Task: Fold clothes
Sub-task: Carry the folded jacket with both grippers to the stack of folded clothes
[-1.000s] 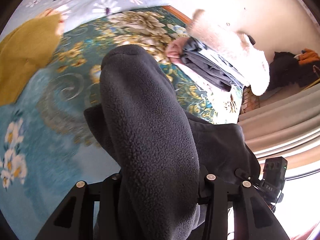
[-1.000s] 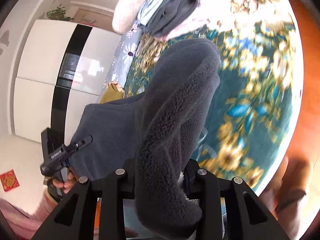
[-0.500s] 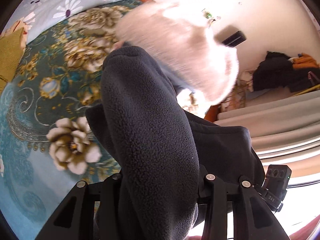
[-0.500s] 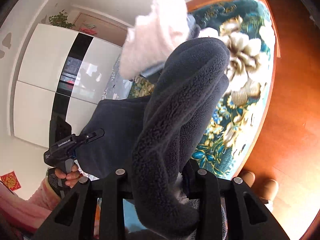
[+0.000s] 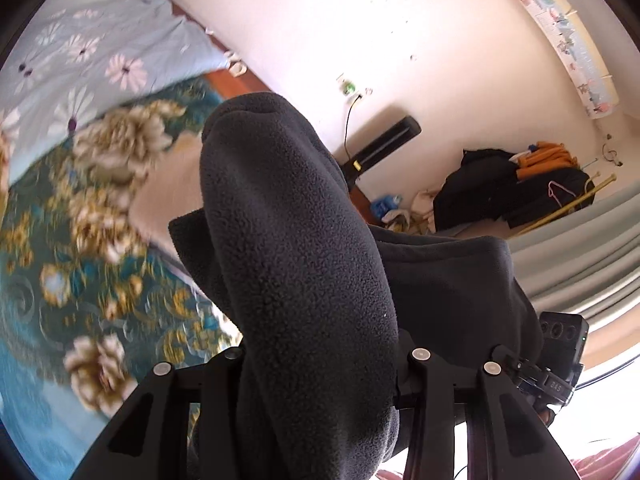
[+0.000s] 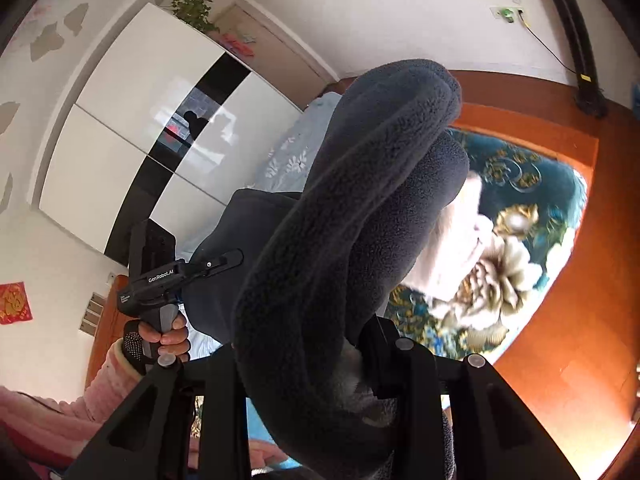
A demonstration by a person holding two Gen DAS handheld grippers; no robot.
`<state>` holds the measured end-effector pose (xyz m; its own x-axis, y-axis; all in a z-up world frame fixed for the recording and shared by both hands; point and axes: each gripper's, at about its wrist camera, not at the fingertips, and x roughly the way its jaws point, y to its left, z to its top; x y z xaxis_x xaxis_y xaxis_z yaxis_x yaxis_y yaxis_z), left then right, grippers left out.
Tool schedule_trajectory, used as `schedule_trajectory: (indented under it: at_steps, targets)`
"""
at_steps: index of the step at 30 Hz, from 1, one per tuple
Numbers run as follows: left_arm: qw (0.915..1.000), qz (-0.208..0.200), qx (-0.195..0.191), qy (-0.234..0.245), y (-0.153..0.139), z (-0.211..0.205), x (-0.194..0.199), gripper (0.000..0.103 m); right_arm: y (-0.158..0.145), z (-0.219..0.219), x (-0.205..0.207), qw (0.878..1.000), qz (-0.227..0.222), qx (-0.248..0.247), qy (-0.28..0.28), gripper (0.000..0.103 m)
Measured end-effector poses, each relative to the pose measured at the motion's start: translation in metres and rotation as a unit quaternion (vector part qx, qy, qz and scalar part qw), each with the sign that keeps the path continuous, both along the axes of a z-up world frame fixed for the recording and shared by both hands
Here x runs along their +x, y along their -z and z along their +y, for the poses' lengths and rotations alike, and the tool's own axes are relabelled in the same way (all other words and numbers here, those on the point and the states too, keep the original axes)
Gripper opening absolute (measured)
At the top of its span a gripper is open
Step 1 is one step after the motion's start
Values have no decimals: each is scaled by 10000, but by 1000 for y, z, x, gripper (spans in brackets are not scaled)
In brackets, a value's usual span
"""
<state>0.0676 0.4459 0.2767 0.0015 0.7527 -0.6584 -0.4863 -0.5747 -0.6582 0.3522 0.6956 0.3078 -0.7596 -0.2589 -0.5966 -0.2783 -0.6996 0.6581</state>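
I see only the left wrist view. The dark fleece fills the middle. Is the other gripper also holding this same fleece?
Observer: Yes. In the right wrist view the right gripper is shut on the dark fleece, a thick bunch of it standing up between its fingers.
Operator: Is my left gripper visible from there?
Observer: Yes, the left gripper shows at the left of that view, clamped on the far edge of the fleece, with the person's hand on its grip.
Operator: What is behind it?
Observer: A white wardrobe with a black stripe stands against the wall.
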Motion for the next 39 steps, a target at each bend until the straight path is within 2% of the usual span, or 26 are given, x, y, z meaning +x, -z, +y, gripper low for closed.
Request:
schedule_trajectory:
  at_steps: [5,11,14,19,21,24,30,33,35,36,39]
  targets:
    - [9995,60,-156,277,1,28,-90,44,10,25,-58,9994,87,-126,315,34]
    - [9930,152,-469,1071,30,85,-185,44,48,44,-107,9945,-13,-348,988,34]
    - [9882,71,-642,1389,69,110,-219,44,72,50,-122,9904,-149,-510,1273,34]
    - [9841,-583,-982,1361,158,119,-252,44,144,61,-129,9768,-940,-910,1695,34]
    - [9840,-857,-894,1281,184,110,-255,45,166,70,-123,9689,-1225,-1066,1865,34]
    - [9839,-1092,-693,1236,208,101,-255,48,186,76,-112,9597,-1310,-1384,2064,35]
    - [9866,-1209,-643,893,218,93,-252,50,199,78,-116,9565,-1400,-1464,2102,39]
    - [9874,-1023,-722,963,202,94,-246,54,191,78,-115,9545,-1442,-1477,2151,40]
    - [9880,-764,-861,1031,188,93,-242,64,184,79,-114,9547,-1516,-1406,2138,43]
    - [9883,-635,-919,1040,179,92,-240,65,181,80,-113,9548,-1554,-1371,2132,44]
    - [9910,-478,-923,846,161,83,-242,69,170,80,-111,9558,-1648,-1254,2087,45]
